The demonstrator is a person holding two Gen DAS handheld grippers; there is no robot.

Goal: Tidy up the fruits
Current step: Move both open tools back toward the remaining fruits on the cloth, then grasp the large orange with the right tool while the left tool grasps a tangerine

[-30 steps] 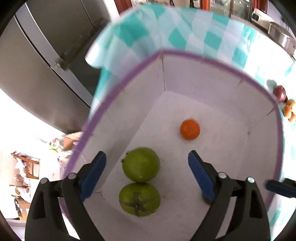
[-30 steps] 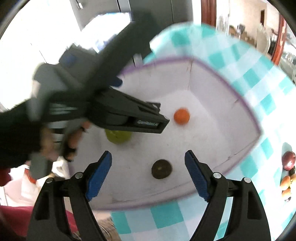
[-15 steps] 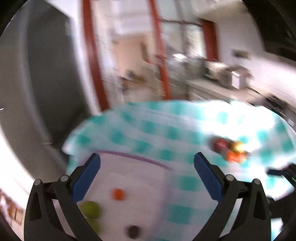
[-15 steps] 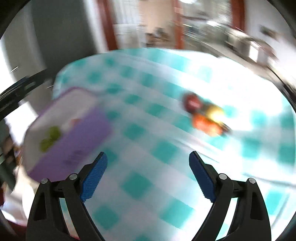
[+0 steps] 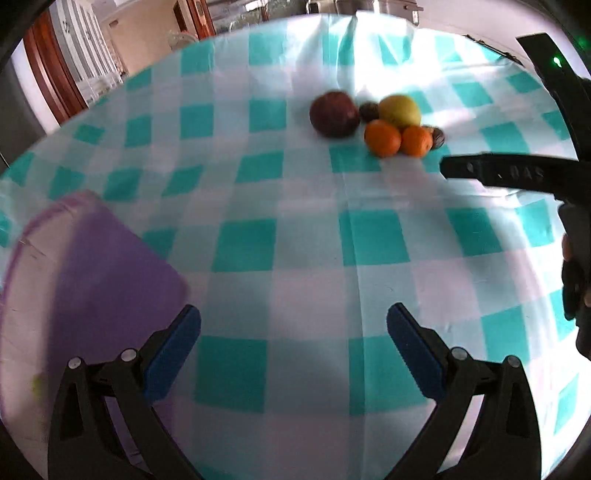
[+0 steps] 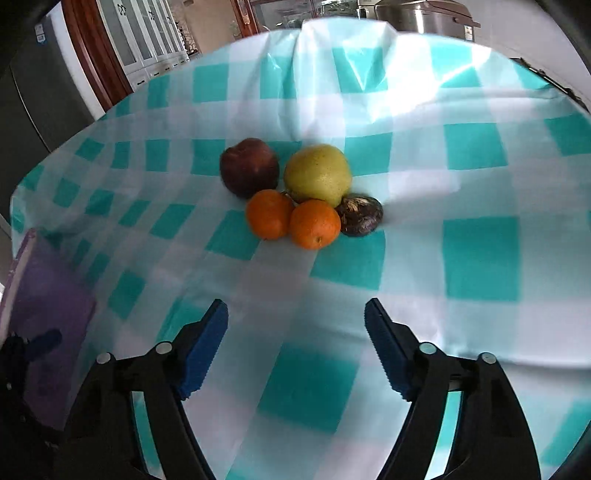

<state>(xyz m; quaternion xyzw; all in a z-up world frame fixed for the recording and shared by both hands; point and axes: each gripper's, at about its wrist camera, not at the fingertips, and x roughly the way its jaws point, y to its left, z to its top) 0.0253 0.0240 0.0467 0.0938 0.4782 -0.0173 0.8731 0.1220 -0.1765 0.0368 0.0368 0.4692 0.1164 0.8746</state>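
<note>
A pile of fruit lies on the checked tablecloth: a dark red apple (image 6: 249, 166), a yellow pear (image 6: 317, 173), two oranges (image 6: 269, 214) (image 6: 314, 223) and a dark passion fruit (image 6: 360, 216). The pile also shows in the left wrist view, far ahead, with the apple (image 5: 334, 114) at its left. My right gripper (image 6: 295, 343) is open and empty, short of the oranges. My left gripper (image 5: 293, 345) is open and empty over the cloth. The purple-rimmed box (image 5: 110, 280) is at its left and holds a green fruit (image 5: 37, 384).
The teal and white checked tablecloth (image 6: 480, 258) covers the table. The right gripper's arm (image 5: 509, 173) crosses the left wrist view at the right. The box corner (image 6: 48, 295) shows at the right view's left edge. A metal cooker (image 6: 424, 14) stands behind the table.
Both grippers have pulled away from the box and swung right to face the fruit pile. Both stay open and empty.
</note>
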